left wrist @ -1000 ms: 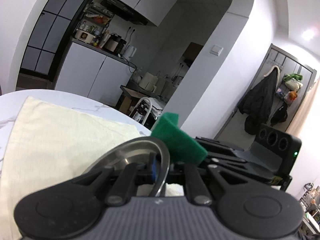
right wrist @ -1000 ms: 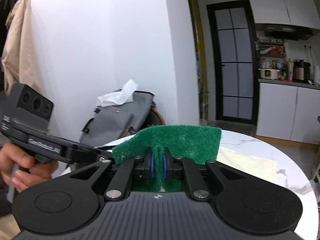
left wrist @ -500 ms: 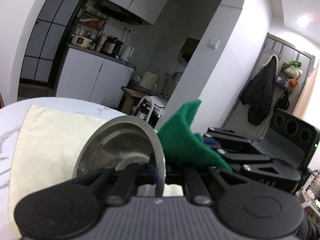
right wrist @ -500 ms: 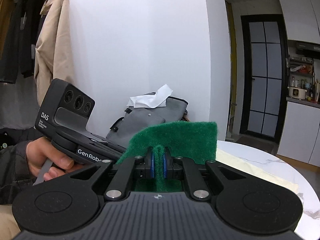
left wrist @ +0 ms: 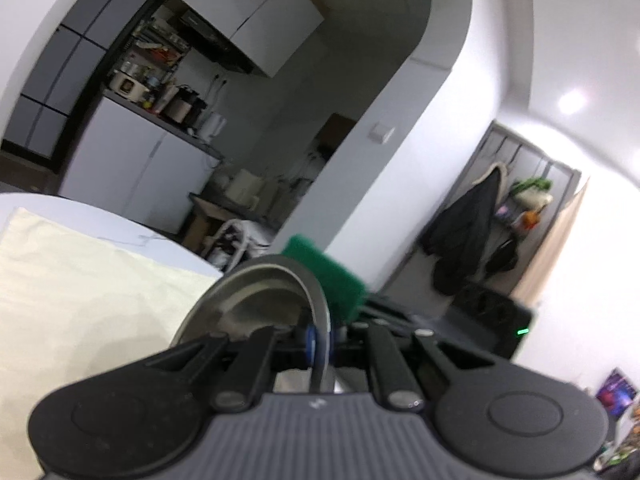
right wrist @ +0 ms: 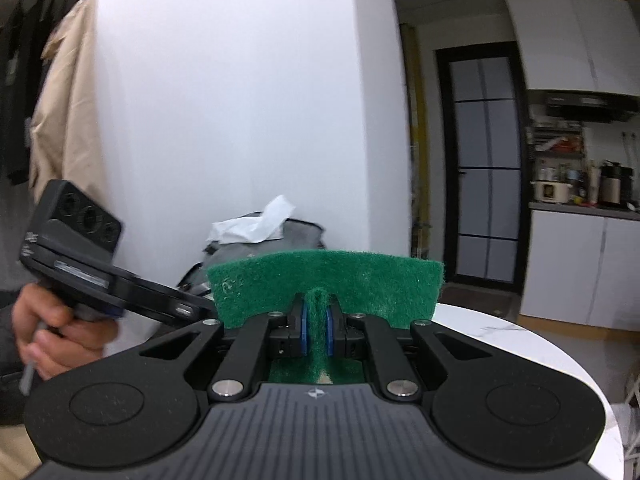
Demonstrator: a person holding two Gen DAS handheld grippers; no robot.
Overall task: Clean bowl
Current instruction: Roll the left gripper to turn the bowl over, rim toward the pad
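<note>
Left wrist view: the left gripper (left wrist: 320, 340) clamps the rim of the steel bowl (left wrist: 260, 304) at frame centre, held tilted above the cream cloth (left wrist: 80, 280) on the white table (left wrist: 100, 216). The green scouring pad (left wrist: 332, 276) sits just beyond the rim. Right wrist view: the right gripper (right wrist: 316, 332) pinches the pad. Step in hand: scrubbing. Next move likely requires pressing the pad against the bowl wall while the rim grip holds firm.

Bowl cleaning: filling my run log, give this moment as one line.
left gripper: shut on bowl rim | right gripper: shut on green scouring pad | pad beside bowl, contact unclear | above cloth
</note>
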